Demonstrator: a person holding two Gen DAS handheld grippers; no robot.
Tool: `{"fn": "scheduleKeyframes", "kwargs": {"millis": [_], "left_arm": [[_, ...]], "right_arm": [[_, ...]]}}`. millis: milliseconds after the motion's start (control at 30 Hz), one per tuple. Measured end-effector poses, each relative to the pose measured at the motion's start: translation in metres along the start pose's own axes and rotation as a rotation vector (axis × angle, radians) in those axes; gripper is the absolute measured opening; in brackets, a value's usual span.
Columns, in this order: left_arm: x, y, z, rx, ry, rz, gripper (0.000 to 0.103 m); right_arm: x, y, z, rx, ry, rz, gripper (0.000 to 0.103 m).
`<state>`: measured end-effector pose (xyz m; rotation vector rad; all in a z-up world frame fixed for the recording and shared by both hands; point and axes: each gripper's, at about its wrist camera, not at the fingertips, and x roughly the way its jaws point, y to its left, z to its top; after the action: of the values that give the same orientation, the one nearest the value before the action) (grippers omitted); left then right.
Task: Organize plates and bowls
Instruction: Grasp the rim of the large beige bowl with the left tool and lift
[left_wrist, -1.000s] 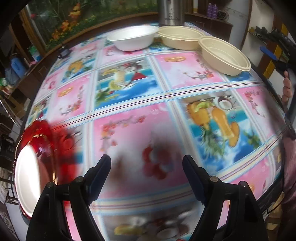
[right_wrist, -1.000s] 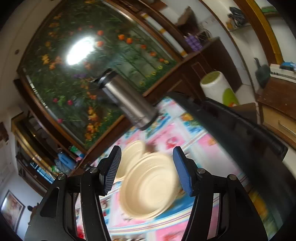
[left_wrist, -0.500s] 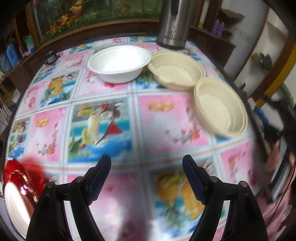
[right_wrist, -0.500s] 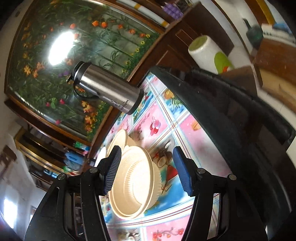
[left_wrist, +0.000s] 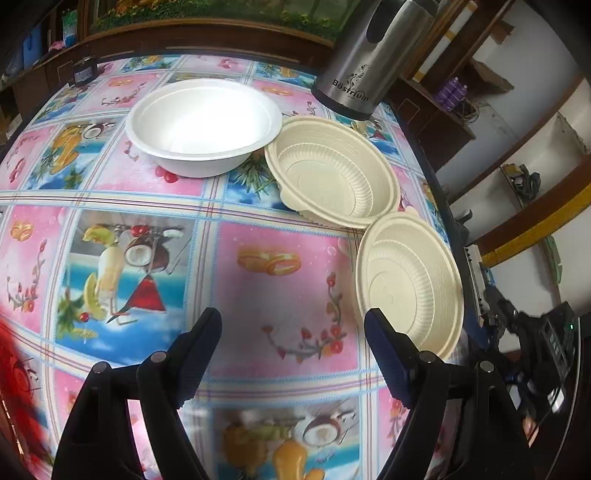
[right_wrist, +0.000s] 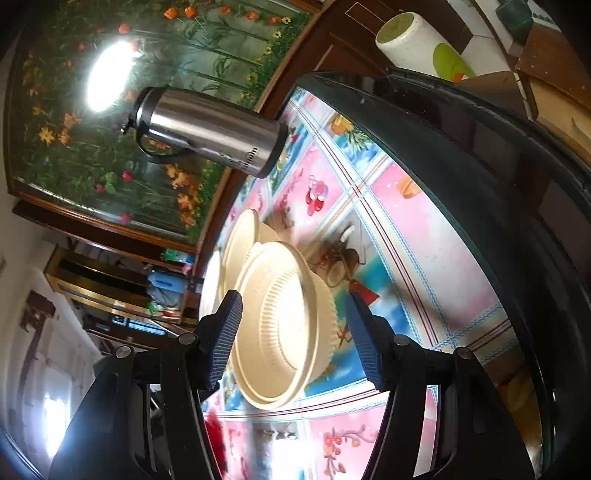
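Observation:
Three bowls stand on the patterned tablecloth (left_wrist: 280, 266): a white bowl (left_wrist: 203, 125) at the back, a ribbed cream bowl (left_wrist: 332, 173) beside it, and a second cream bowl (left_wrist: 406, 284) at the table's right edge. My left gripper (left_wrist: 291, 317) hangs open over bare cloth, left of that nearest bowl, with nothing between its fingers. In the rolled right wrist view, my right gripper (right_wrist: 293, 301) stands open around the nearest cream bowl (right_wrist: 284, 325). Its left fingertip overlaps the rim and its right fingertip is clear of the wall. The other cream bowl (right_wrist: 240, 240) and the white bowl (right_wrist: 210, 280) line up behind.
A steel flask (left_wrist: 354, 74) stands at the back near the bowls. A blurred red plate (left_wrist: 14, 369) shows at the left edge. The table's dark glass rim (right_wrist: 480, 166) runs close past the nearest cream bowl. Shelves and a cabinet lie beyond.
My left gripper has swung right, away from the red plate, toward the bowls. My right gripper has sunk and rolled, and the nearest cream bowl now fills the gap between its fingers.

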<state>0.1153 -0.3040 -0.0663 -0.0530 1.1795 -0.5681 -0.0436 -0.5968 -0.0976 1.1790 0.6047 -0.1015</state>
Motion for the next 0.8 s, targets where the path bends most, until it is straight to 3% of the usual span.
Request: {"fn": "scheduleKeyframes", "kwargs": {"millis": [367, 700, 733, 800], "left_arm": [[0.014, -0.019, 0.004, -0.031, 0.009, -0.024, 0.08], [0.023, -0.035, 0.002, -0.015, -0.015, 0.007, 0.078], [0.023, -0.038, 0.002, -0.006, -0.019, 0.012, 0.073], [0.024, -0.042, 0.001, 0.009, -0.023, 0.014, 0.053]], "right_arm": [[0.01, -0.002, -0.002, 0.023, 0.034, 0.005, 0.053], [0.018, 0.001, -0.004, 0.002, 0.041, -0.032, 0.026], [0.018, 0.001, -0.005, -0.003, 0.041, -0.033, 0.026], [0.019, 0.003, -0.005, -0.015, 0.036, -0.042, 0.022]]}}
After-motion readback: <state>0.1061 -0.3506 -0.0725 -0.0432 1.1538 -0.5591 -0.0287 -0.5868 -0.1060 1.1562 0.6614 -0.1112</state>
